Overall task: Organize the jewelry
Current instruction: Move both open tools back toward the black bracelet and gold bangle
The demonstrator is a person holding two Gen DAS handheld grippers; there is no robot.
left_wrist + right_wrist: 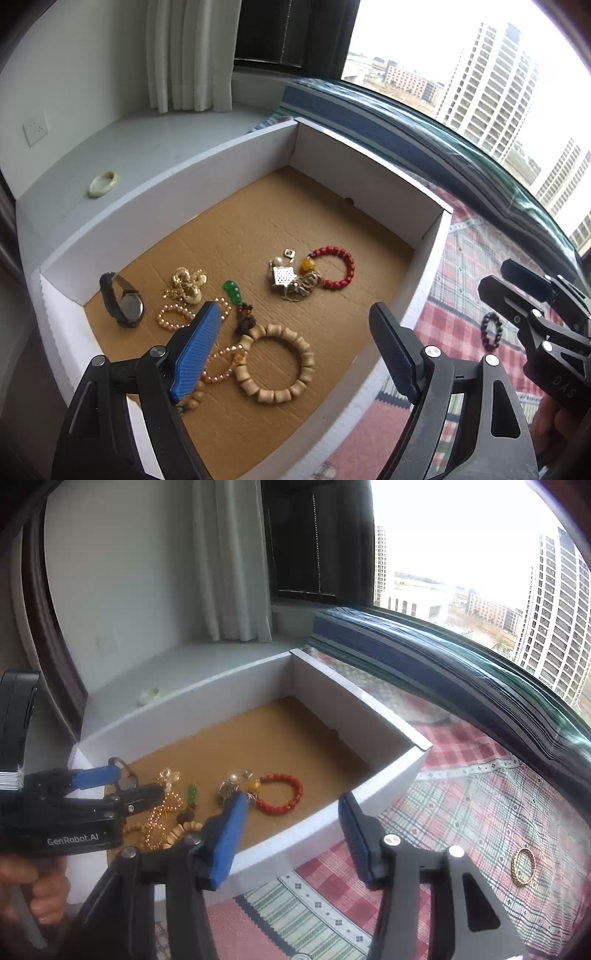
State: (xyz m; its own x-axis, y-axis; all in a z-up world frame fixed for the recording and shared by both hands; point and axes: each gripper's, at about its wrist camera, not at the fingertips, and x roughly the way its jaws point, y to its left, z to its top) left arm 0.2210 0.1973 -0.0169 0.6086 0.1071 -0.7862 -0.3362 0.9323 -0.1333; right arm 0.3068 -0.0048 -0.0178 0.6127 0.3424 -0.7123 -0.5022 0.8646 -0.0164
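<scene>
A white box (424,266) with a brown cardboard floor holds jewelry: a black watch (122,301), gold chains (186,286), pearl bracelets (175,315), a green pendant (233,290), a wooden bead bracelet (275,365), a silver charm bunch (286,277) and a red bead bracelet (338,267). My left gripper (295,350) is open and empty above the box's near part. My right gripper (291,834) is open and empty over the box's near wall (314,834). A black bead bracelet (491,330) and a gold bangle (523,866) lie on the plaid cloth outside the box.
A pale jade bangle (104,183) lies on the white sill left of the box. The plaid cloth (480,812) covers the surface to the right. A window frame (406,122) runs behind. The right gripper's body (535,314) shows at the left wrist view's right edge.
</scene>
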